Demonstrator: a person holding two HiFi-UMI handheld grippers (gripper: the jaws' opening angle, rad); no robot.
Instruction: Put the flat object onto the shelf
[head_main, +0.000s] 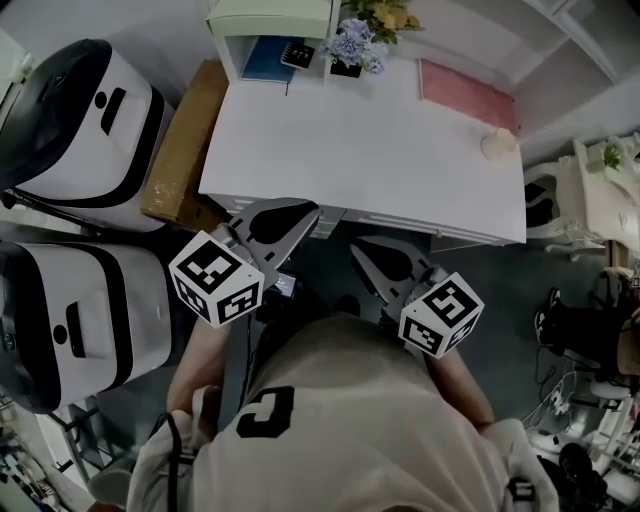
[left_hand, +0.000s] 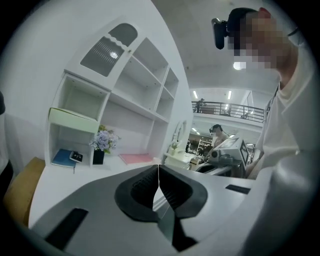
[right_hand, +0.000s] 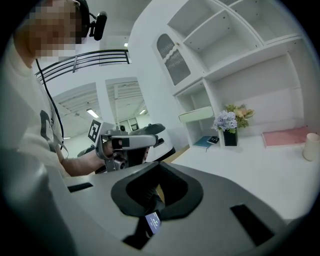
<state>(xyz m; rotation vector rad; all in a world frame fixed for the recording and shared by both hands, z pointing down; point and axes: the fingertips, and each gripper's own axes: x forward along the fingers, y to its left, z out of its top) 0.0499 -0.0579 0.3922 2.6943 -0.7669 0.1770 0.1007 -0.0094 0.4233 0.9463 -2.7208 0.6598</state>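
A pale green flat object (head_main: 272, 16) lies on a board of the white shelf unit (left_hand: 145, 80) at the table's far left; it also shows in the left gripper view (left_hand: 72, 120) and the right gripper view (right_hand: 196, 115). Both grippers are held close to the person's body, short of the white table (head_main: 380, 150). My left gripper (head_main: 316, 213) is shut and empty, its jaws meeting in a thin line (left_hand: 158, 172). My right gripper (head_main: 354, 246) also looks shut with nothing in it (right_hand: 159, 163). The left gripper (right_hand: 127, 142) shows in the right gripper view.
Under the shelf board lie a blue book (head_main: 268, 58) and a small black item (head_main: 298, 55). A flower pot (head_main: 355, 48), a pink flat mat (head_main: 466, 92) and a pale cup (head_main: 498, 143) stand on the table. A cardboard box (head_main: 185, 140) and two white-and-black machines (head_main: 80, 120) are at the left.
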